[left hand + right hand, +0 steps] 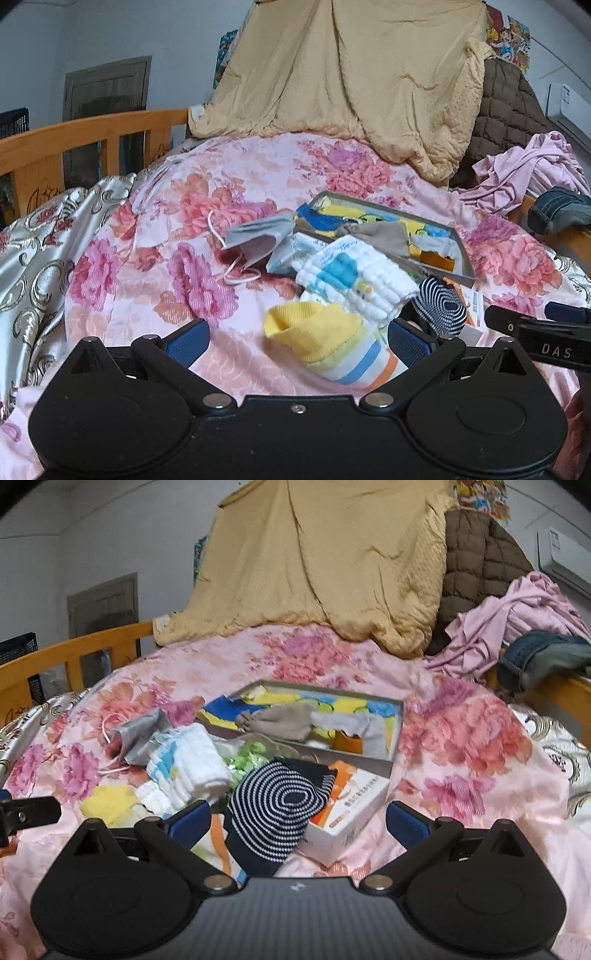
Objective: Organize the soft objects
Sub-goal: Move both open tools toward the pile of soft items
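Bedding is your first hazard: the pink flowered quilt (155, 236) is loose and rumpled under everything, so tongs driven low could pinch a fold of it along with the thing you want, and lifting would then drag the whole heap.

Your flat box (397, 734) sits mid-bed, just beyond the pile, already holding a grey-brown sock (284, 720) and other bits over a yellow and blue cloth. Its near wall stands between pile and tray; a dangling sock carried low may catch that edge and drop short.

Nearer you, the navy striped hat (275, 805) lies partly over a white and orange carton (347, 812). Your right tongs (297, 821) are spread wide with nothing in them, straddling the hat. Close carelessly and you may nip the carton's corner too.

Your left tongs (297, 339) are likewise spread wide and empty, with the yellow-cuffed striped sock (332, 343) lying between the pads (186, 341). The folded white cloth (354, 280) touches the sock's far side, so a deep reach could take both.

Smallest, the grey face mask (255, 240) lies to the left; its loops could snag.
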Motion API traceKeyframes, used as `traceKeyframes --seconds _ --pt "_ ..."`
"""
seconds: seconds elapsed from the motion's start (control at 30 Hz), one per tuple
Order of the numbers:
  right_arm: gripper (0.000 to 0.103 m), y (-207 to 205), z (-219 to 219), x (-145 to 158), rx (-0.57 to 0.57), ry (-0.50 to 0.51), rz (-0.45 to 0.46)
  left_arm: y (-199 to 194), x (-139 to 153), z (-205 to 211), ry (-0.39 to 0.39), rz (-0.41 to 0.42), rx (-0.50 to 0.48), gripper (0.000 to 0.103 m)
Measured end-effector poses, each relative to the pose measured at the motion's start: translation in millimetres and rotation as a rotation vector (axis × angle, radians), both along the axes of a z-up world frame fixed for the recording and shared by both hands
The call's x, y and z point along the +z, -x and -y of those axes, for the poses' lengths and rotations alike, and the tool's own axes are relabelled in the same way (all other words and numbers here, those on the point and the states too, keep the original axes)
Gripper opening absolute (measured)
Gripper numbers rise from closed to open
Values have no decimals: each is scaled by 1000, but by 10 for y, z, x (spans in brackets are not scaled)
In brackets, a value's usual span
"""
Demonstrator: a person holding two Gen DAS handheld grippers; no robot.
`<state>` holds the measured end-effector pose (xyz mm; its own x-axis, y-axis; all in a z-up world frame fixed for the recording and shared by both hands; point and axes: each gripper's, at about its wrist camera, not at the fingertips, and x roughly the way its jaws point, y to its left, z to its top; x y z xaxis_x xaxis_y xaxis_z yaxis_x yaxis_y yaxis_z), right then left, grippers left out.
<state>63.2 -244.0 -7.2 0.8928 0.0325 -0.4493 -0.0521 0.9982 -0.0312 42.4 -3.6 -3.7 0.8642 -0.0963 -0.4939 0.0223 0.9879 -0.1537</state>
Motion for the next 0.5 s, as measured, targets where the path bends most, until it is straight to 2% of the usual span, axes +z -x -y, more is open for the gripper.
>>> traceKeyframes --seconds 0.5 --pt "103 -134 -125 -128 14 61 -89 -146 -204 -39 34 -108 6 102"
